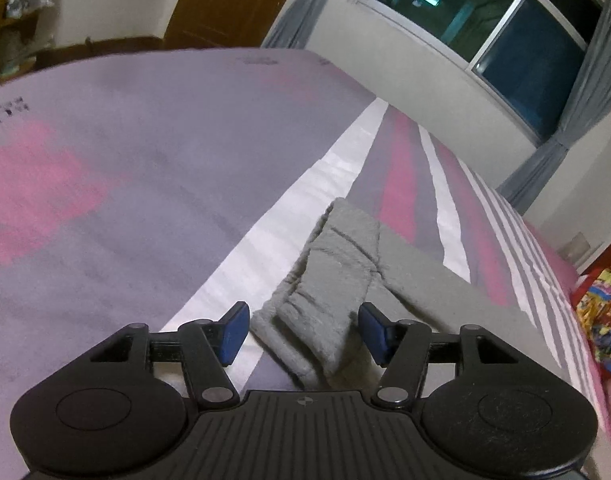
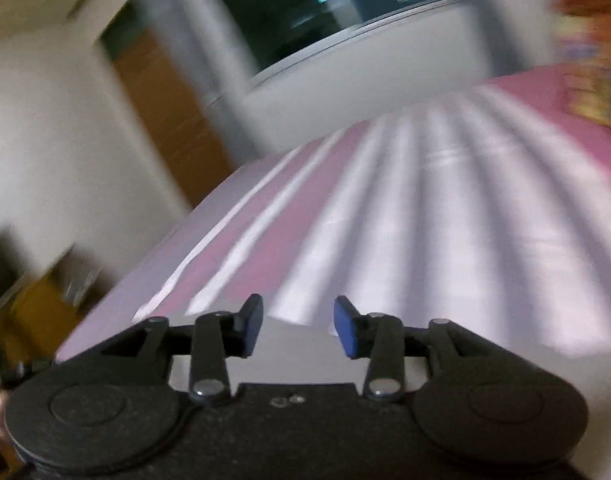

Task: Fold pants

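Grey fleece pants (image 1: 337,264) lie flat on the bed, a narrow part with a gathered cuff reaching toward me and a wider part spreading to the right. My left gripper (image 1: 303,330) is open just above the near cuff end, its blue pads (image 1: 235,332) on either side of the cloth without gripping it. My right gripper (image 2: 297,326) is open and empty above the striped bedspread; that view is motion-blurred, and a pale grey patch just beneath its fingers cannot be identified.
The bedspread (image 1: 125,184) is grey with pink and white stripes. A wall with a dark window (image 1: 485,28) and grey curtains runs along the bed's far side. A colourful red object (image 1: 601,300) lies at the right edge. A wooden door (image 1: 225,0) stands behind.
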`<state>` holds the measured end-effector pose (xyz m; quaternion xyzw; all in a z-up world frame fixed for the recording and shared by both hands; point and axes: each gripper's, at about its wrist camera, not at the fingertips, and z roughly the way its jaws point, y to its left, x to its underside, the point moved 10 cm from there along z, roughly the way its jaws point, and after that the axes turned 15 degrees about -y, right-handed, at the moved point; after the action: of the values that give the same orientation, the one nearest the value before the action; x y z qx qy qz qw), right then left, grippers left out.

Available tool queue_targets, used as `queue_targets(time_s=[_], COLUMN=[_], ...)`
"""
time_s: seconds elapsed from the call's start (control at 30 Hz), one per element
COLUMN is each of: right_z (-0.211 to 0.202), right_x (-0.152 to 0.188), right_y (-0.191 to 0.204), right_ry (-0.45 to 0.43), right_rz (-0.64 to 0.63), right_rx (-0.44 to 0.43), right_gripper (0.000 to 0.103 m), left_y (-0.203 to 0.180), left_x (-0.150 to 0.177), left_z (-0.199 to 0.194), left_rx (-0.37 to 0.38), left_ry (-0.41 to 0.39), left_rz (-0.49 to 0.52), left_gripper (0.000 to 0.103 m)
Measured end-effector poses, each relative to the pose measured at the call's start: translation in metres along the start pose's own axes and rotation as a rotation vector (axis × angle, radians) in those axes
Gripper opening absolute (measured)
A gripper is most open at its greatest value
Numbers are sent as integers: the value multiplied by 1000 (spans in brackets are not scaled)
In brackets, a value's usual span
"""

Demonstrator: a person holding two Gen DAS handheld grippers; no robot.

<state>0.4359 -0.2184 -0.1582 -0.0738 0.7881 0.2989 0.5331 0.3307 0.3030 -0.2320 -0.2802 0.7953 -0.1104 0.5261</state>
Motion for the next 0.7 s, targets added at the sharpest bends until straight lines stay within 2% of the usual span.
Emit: queue_targets(time_s=[0.1, 0.2, 0.33, 0.47, 0.57, 0.63, 0.7], right_z=[81, 133, 164, 172, 172, 168, 168], right_x=[18, 39, 57, 69, 72, 71, 72], right_y=[25, 40, 43, 44, 47, 52, 62], right_ry=[114, 203, 283, 337, 362, 375, 357], right_rz=[-49, -81, -123, -173, -208, -216, -305], right_rx=[-79, -123, -153, -153, -172, -192, -181], right_gripper=[39, 40, 39, 36, 21, 2, 1], left_y=[0, 1, 2, 6, 5, 2, -4], left_x=[3, 5, 6, 7, 5, 3, -8], left_z=[7, 13, 16, 18, 18, 16, 11], left_rx=[13, 28, 58, 76, 80, 75, 85], left_ry=[14, 20, 28, 31, 27, 8, -32], left_rz=[-10, -16, -19, -13, -3, 18, 19], left_gripper=[59, 59, 58, 47, 40, 32, 29])
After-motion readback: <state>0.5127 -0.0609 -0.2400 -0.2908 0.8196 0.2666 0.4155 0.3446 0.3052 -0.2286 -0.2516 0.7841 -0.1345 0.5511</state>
